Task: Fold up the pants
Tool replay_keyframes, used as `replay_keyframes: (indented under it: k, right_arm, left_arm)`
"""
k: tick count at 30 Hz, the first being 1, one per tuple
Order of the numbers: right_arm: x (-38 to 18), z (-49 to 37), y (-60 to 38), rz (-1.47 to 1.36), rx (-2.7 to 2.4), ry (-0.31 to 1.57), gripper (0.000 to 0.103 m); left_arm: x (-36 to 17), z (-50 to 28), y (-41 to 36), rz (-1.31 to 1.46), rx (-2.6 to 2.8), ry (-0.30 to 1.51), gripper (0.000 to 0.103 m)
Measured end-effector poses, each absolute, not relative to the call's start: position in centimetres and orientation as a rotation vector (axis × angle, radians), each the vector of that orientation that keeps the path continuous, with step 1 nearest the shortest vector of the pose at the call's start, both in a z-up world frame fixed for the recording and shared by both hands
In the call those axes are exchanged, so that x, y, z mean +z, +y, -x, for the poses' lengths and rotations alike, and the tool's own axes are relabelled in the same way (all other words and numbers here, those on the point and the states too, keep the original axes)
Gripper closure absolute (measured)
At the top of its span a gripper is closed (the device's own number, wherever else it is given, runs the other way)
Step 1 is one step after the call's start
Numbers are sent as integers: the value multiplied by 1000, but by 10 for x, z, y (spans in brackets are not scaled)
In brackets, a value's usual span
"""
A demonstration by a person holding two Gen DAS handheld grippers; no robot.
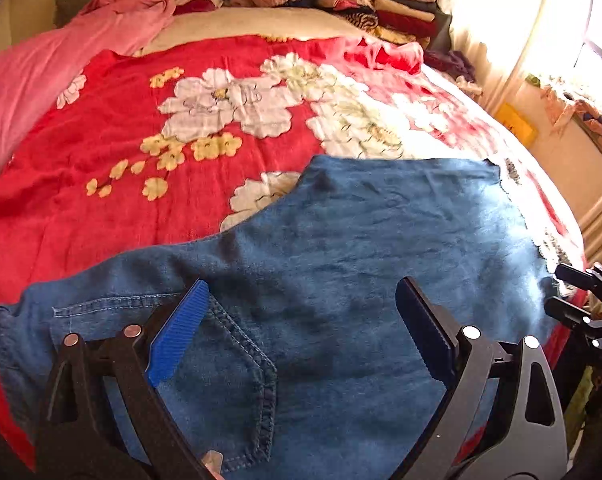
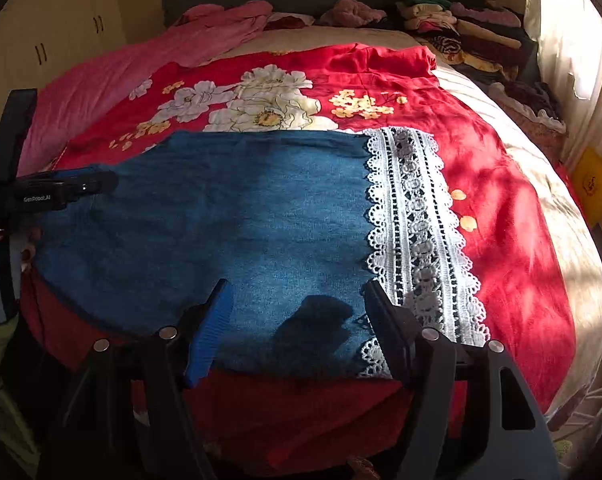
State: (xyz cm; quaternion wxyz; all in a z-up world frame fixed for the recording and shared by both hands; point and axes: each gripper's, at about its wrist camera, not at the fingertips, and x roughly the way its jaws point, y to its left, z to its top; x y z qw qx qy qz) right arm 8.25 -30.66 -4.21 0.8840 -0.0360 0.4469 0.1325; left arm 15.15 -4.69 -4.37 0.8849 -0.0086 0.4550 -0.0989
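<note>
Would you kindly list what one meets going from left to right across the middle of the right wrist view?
Left gripper → blue denim pants → white lace trim → red floral blanket → yellow box

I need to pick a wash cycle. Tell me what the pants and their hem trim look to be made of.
Pants: apparently soft blue denim, matte, with a faded weave and contrast topstitching around the back pocket. Lace trim: white openwork lace, probably cotton crochet, with scalloped edges and holes showing dark through it. Fibre content cannot be confirmed.
</note>
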Motion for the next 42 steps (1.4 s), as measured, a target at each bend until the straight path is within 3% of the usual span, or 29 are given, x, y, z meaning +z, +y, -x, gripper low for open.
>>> replay_keyframes:
  k: [7, 20, 21, 22, 23, 42]
  right_arm:
    - [-48, -83, -326, -18, 271, 957, 36]
    - [-14, -55, -346, -72, 257, 847, 36]
    - [-11, -53, -348, -75, 255, 840, 31]
    - [-8, -51, -349, -79, 250, 829, 19]
    - [-6, -49, -350, -83, 245, 818, 18]
    - [17, -33, -375, -145, 202, 731, 13]
  left_arm:
    - [-62, -145, -32, 6, -165, 954, 15]
    - [-31, -109, -25, 30, -165, 903, 10]
    - [-27, -107, -26, 23, -162, 892, 10]
    - [-24, -105, -27, 19, -161, 886, 10]
    - [-21, -104, -28, 16, -161, 881, 10]
    - [28, -93, -69, -10, -251, 801, 10]
